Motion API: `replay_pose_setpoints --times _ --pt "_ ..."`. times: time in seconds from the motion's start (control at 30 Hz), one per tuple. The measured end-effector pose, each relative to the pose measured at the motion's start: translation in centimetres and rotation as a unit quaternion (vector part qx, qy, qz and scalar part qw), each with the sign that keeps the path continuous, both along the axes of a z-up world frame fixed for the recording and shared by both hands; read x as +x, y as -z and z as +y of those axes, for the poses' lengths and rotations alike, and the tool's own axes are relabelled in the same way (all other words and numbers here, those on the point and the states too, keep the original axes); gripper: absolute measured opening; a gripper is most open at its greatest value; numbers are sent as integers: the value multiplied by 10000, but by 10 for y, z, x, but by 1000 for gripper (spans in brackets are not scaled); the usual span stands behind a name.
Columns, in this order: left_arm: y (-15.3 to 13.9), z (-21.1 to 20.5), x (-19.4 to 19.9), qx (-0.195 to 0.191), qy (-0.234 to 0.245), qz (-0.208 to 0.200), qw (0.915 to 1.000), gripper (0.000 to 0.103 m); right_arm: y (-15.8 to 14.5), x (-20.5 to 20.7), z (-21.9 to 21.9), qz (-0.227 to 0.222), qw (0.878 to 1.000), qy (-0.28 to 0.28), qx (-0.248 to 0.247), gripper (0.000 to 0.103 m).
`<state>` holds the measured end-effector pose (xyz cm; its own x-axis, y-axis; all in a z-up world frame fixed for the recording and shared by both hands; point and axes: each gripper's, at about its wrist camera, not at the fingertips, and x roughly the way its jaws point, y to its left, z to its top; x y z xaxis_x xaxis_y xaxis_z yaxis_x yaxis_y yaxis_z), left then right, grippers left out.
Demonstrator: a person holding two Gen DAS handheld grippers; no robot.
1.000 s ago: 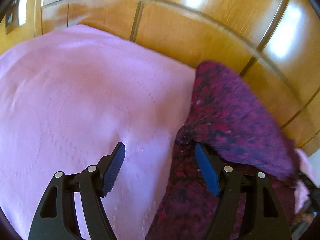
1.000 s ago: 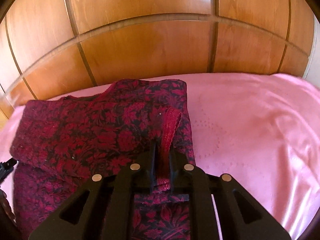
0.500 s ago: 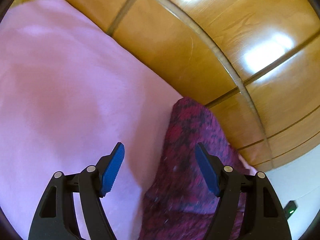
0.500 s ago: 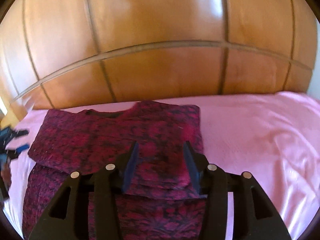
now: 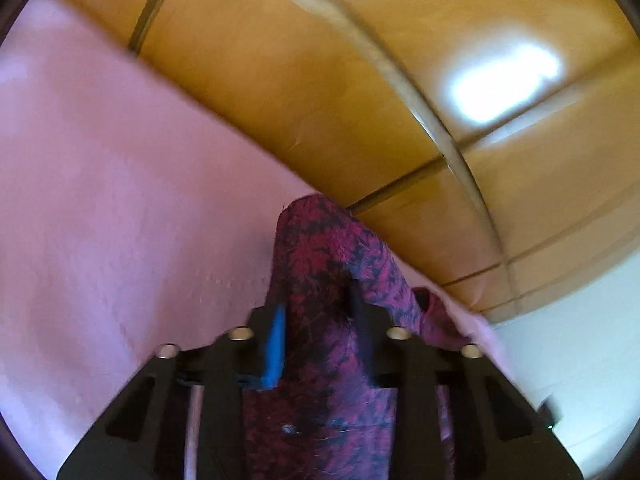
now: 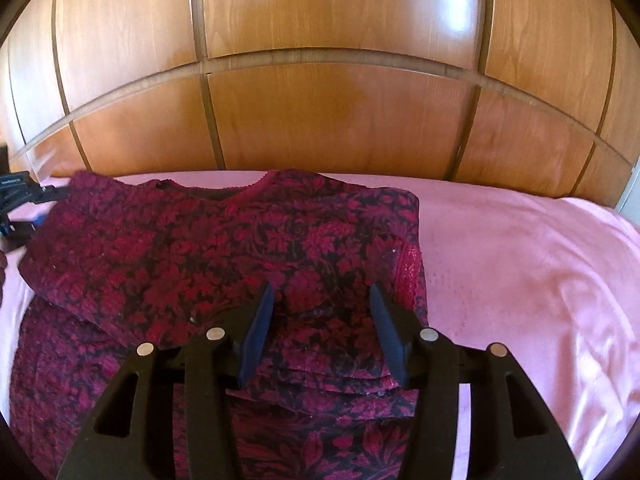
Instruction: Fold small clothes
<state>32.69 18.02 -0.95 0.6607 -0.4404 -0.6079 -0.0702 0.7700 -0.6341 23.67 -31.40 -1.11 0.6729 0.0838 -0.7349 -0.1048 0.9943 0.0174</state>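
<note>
A dark red floral garment point(image 6: 200, 248) lies on the pink bedsheet point(image 6: 520, 260), neckline toward the headboard, its right sleeve folded inward with a red trim point(image 6: 408, 268) along the edge. My right gripper point(image 6: 320, 292) hovers open just above the folded part, nothing between its pads. In the left wrist view the garment's left edge point(image 5: 328, 248) rises as a ridge of cloth. My left gripper point(image 5: 316, 312) is closing on it, with the fabric filling the gap between the blue pad point(image 5: 276, 340) and the other finger. The left gripper point(image 6: 20, 200) also shows at the garment's far left.
A glossy wooden headboard point(image 6: 320, 120) stands right behind the garment. Pink sheet point(image 5: 120, 200) stretches to the left of the left gripper and to the right of the right one. A white wall point(image 5: 580, 340) shows past the bed's corner.
My right gripper let go of the red-trimmed sleeve and opened, drawing back slightly. My left gripper swung over to the garment's edge and closed its wide jaws around the cloth.
</note>
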Motion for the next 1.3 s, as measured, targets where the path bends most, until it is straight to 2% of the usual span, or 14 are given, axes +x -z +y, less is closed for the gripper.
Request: replay_pose_setpoints --times 0.07,0.13,0.27,0.33,0.47,0.6,0.67,0.73,0.8,0.93,1.07,1.1,1.17,1.3 --pt "-1 -15 -8 802 -75 -52 9967 22 4 -1 1 21 10000 -21 -79 50" --pt "13 -25 -7 1528 -152 217 9879 21 8 -1 5 31 9998 -52 -212 50" --pt "29 -29 0 1834 -364 396 9816 24 15 3 16 32 9988 -68 -477 50" --pt "22 -32 0 2009 -558 455 9770 42 17 5 17 41 9987 -29 -498 51" --pt "-9 -43 -36 2647 -980 -92 9593 45 19 3 16 0 9990 19 -449 51" --pt "-26 -72 -72 2800 -489 -787 9555 45 19 2 16 -32 9990 39 -436 51" --pt "-17 -88 -80 2929 -117 -774 9529 45 19 2 17 -40 9990 47 -433 51" --pt "5 -96 -79 3080 26 -444 9504 45 19 2 16 -50 9991 52 -422 51" --pt "20 -97 -77 3121 -28 -372 9493 45 19 1 16 -71 9991 45 -413 51" --pt "13 -95 -79 2939 -267 -305 9550 45 20 1 17 -111 9988 51 -469 51" --pt "3 -102 -99 3140 -403 -458 9475 45 20 0 17 -131 9988 42 -470 51" --pt "0 -104 -106 3170 -438 -512 9460 48 20 0 17 -136 9988 42 -464 51" --pt "-5 -105 -115 3174 -523 -604 9449 54 20 0 17 -132 9988 38 -466 51" --pt "-14 -110 -132 3160 -588 -736 9441 55 19 1 17 -134 9988 38 -478 51"
